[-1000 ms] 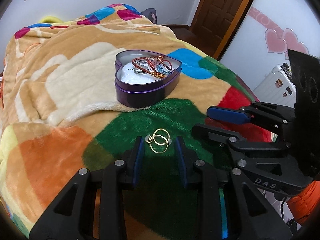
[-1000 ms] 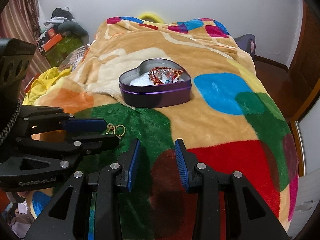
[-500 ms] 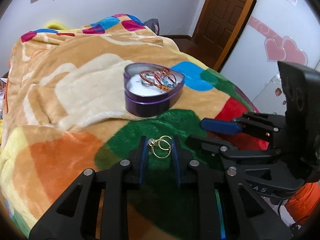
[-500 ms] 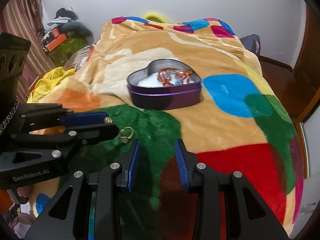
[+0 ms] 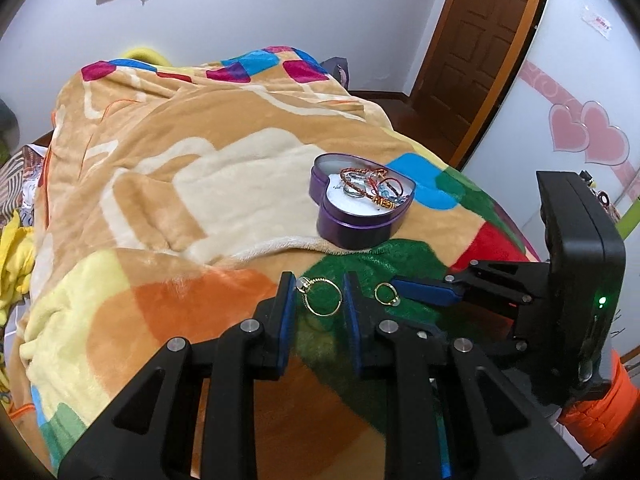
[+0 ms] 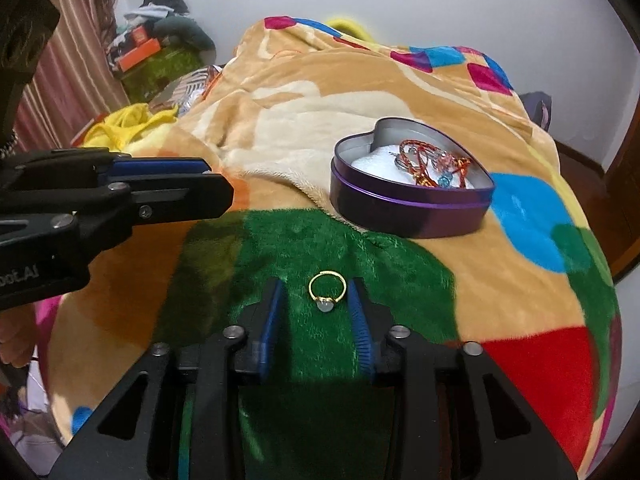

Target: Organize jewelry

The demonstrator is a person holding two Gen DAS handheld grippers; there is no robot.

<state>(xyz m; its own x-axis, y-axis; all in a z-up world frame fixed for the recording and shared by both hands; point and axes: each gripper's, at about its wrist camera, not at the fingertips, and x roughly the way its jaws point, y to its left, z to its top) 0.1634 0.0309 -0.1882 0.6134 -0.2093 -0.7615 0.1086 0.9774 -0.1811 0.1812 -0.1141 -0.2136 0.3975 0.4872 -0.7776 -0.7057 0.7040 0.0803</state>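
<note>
A gold ring with a stone (image 5: 304,284) sits between the blue pads of my left gripper (image 5: 318,300), which is shut on it just above the green patch of the blanket. A second gold ring (image 6: 325,305) lies flat on that green patch between the jaws of my right gripper (image 6: 316,308). Those jaws are closing, and a gap still shows at the left pad. In the left wrist view the same ring (image 5: 395,301) lies at the right gripper's fingers (image 5: 424,292). Beyond stands the purple heart-shaped tin (image 6: 404,212) (image 5: 352,228), open, holding red and blue bracelets (image 6: 432,164).
The bed is covered by a plush patchwork blanket (image 6: 304,120). Piled clothes and boxes (image 6: 152,40) and a yellow garment (image 6: 124,124) lie off its left side. A brown door (image 5: 480,52) and a wardrobe with pink hearts (image 5: 588,136) stand to the right.
The two rings lay together between the left jaws; now they are apart. The left gripper closed on one and drew it leftward, and the right gripper came over the other and narrowed.
</note>
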